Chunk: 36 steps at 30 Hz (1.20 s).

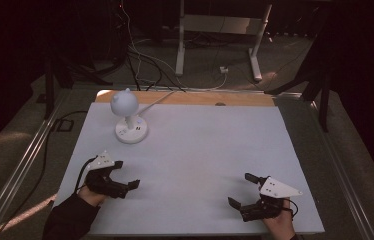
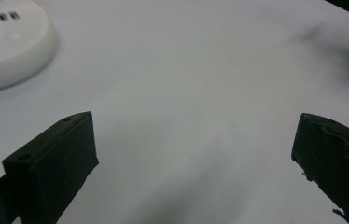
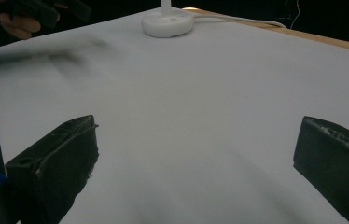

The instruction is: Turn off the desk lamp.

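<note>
No legible writing; lamp [image 1: 129, 120] base markings too small to read. Lamp stands far-left on desk [image 1: 200, 150], nearer left hand-held gripper [image 1: 127, 174]. Right hand-held gripper [image 1: 241, 190] well apart. Both jaws spread, empty.

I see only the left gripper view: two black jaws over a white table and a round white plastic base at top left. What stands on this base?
Observer: The base belongs to a small white desk lamp with a round head on a short stem.
Operator: Is something connected to it?
Observer: Yes, a white cable runs from it off the far edge of the white table.
Operator: Where is the other gripper?
Observer: The right gripper sits near the table's front right corner, jaws wide apart, holding nothing; the left gripper is also open.
</note>
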Each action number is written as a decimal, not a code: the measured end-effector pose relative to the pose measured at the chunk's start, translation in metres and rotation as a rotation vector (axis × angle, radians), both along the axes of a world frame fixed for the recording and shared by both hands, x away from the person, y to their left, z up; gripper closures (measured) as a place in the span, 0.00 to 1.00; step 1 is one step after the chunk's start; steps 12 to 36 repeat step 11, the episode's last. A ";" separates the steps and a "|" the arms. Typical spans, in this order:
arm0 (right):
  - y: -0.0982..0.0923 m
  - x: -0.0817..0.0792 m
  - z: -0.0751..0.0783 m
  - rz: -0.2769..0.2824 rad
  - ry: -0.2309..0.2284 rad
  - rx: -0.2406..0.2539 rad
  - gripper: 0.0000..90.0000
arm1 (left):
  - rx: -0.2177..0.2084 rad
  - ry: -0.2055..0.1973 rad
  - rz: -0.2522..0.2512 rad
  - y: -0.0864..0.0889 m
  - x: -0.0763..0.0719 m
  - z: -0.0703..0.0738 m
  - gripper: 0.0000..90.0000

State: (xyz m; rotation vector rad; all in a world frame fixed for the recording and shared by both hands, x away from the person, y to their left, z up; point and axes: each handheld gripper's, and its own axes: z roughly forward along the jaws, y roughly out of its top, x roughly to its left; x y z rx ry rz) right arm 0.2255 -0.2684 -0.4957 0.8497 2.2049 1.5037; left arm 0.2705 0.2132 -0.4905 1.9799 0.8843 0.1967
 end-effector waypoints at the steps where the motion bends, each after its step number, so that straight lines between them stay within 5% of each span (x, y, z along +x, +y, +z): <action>1: 0.000 0.000 0.000 -0.001 0.001 -0.001 0.00 | -0.002 -0.013 -0.002 0.000 -0.003 -0.003 0.01; 8: 0.000 -0.001 0.000 0.006 0.002 -0.007 0.00 | 0.011 -0.038 -0.052 -0.004 -0.016 -0.020 0.01; 36: 0.000 -0.001 0.000 0.008 0.002 -0.009 0.00 | 0.009 -0.043 -0.057 -0.005 -0.016 -0.019 0.01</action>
